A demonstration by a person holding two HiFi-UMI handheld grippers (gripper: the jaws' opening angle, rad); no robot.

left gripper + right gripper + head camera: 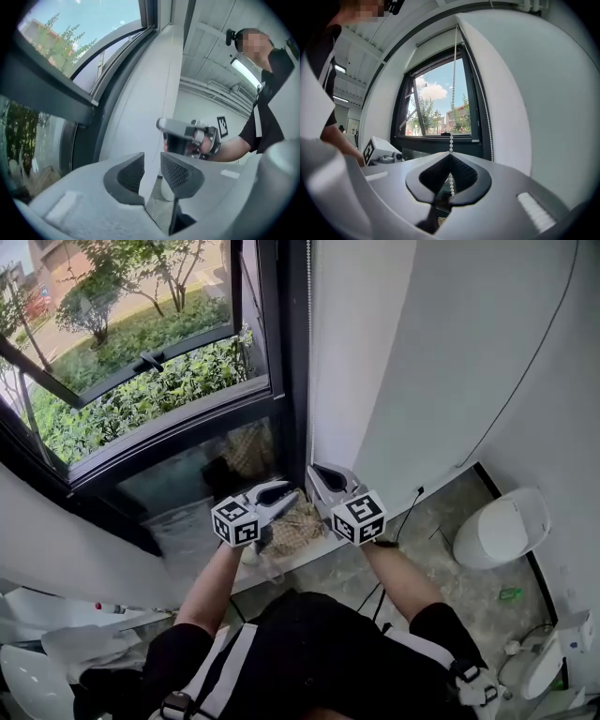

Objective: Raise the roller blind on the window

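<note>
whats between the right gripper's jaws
The bead chain of the blind. The right gripper is shut on it, as the right gripper view shows.

We log strong daylight entering through the window (141, 362) at ten o'clock in the head view; it leaves the white wall (422, 352) evenly bright, with only faint, soft shading. Both gripper views show heavy fisheye bending, straight frames curving toward the rim, and a black vignette all round. In the left gripper view a ceiling strip light (246, 72) glares white at two o'clock, and the nearest foreground at six o'clock is soft.
</note>
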